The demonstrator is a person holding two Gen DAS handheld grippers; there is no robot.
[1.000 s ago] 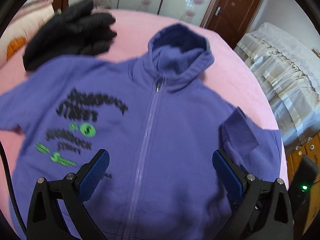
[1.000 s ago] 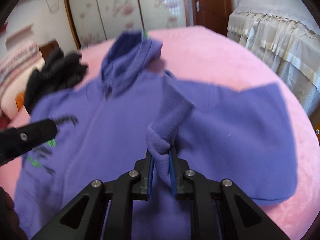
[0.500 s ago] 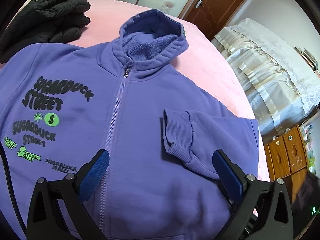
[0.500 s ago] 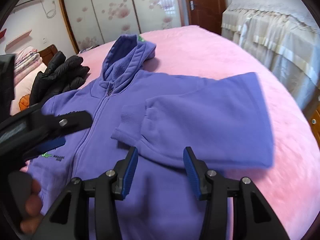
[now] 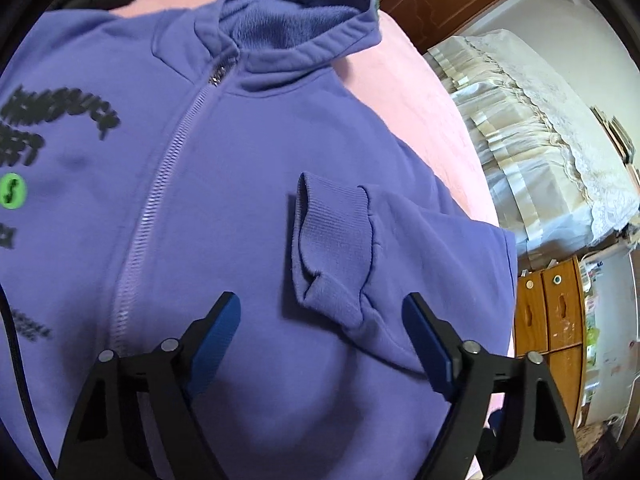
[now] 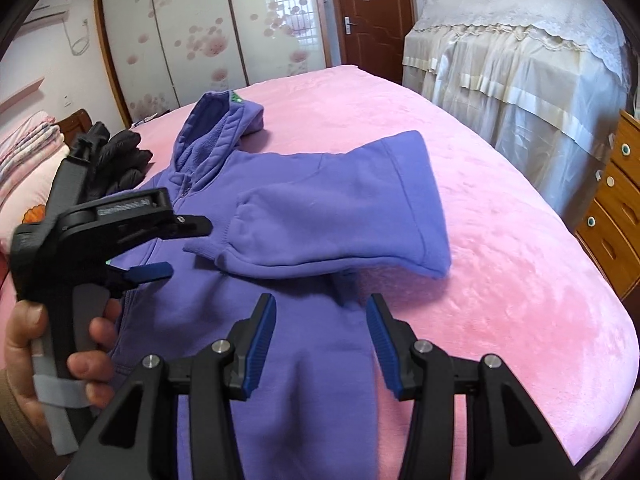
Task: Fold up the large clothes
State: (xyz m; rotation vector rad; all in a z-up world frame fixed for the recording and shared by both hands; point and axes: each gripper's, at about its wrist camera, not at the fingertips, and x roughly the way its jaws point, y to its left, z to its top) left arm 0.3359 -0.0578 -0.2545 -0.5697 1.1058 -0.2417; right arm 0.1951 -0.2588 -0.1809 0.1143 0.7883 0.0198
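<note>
We see one purple zip-up fleece hoodie (image 6: 280, 240) lying front-up on the pink bed (image 6: 500, 240), one sleeve (image 5: 340, 256) folded across its chest. Our left gripper (image 5: 320, 332) and right gripper (image 6: 320, 332) hover above, both jaws spread, holding nothing.

We count one purple hoodie (image 6: 304, 216) on one pink bed (image 6: 500, 240), with one sleeve (image 5: 400, 248) folded across its chest and one hood (image 5: 296, 12) at the top. We count one zipper (image 5: 160, 184) down its front. We see one black jacket (image 6: 120, 160) beyond it. We count two hand-held grippers, the left hand-held gripper (image 5: 320, 332) and the right hand-held gripper (image 6: 320, 332), each with two blue-padded fingers. We see one bare hand (image 6: 60, 360), one brown door (image 6: 372, 16), one wooden dresser (image 6: 616, 208) and one cloth-draped piece of furniture (image 6: 512, 60).
</note>
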